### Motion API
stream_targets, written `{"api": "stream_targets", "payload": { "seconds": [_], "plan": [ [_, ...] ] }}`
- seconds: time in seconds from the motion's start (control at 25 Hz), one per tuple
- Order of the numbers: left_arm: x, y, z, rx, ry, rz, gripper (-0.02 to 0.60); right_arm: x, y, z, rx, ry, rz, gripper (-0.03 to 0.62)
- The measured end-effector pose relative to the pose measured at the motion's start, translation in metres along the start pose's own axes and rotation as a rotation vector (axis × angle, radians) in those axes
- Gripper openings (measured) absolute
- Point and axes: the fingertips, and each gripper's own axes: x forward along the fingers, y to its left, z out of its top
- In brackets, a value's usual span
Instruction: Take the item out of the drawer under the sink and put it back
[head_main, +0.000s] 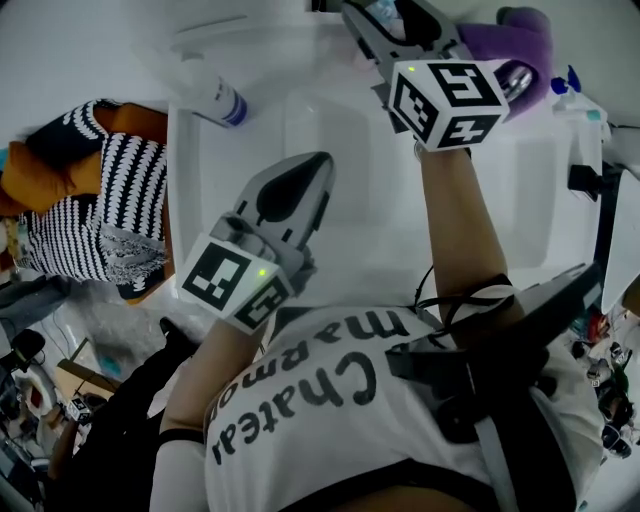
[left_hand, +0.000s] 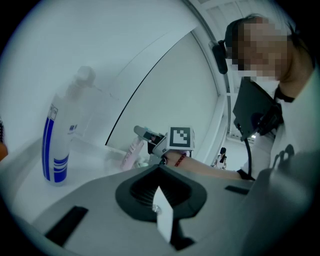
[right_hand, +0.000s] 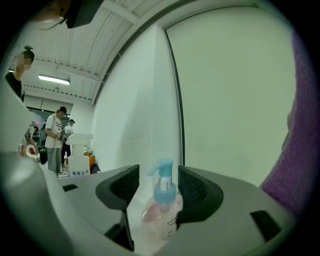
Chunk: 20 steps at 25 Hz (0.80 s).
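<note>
Nearest the person, the left gripper (head_main: 316, 168) hangs over the front of the white rectangular sink basin (head_main: 375, 200). Its grey jaws are drawn together with nothing caught in them; only a thin pale sliver shows at the seam. Off the basin's left side lies a heap of black-and-white striped cloth (head_main: 120, 210).

At the basin's back left corner stands a white plastic spray bottle with a blue label (left_hand: 57, 145). It is upright, and its wall is opaque, so I can't tell what is in it.

Farther back, past the basin's far rim, the right gripper (right_hand: 159, 170) points level at the pale wall with its jaws spread wide. Between them stands the clear plastic pump bottle with a pale blue pump head (right_hand: 162, 200), upright on the ledge behind the basin, with pink liquid in its body. The pump head and neck stand free in the gap. Lower down, one side of the bottle runs behind a jaw, and I can't tell whether it touches there.

Just beside that gripper, at the basin's back right, sits a soft purple thing (head_main: 522, 40).
</note>
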Motion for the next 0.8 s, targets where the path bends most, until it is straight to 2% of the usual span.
{"api": "stream_targets", "payload": {
  "seconds": [0.32, 0.8],
  "plan": [
    [-0.003, -0.009, -0.003, 0.01, -0.01, 0.003, 0.008, -0.013, 0.002, -0.001, -0.006, -0.004, -0.019, 0.239],
    [-0.021, -0.032, 0.004, 0.043, -0.043, -0.051, 0.008, -0.043, 0.007, 0.002, 0.008, 0.017, -0.093, 0.245]
  ]
}}
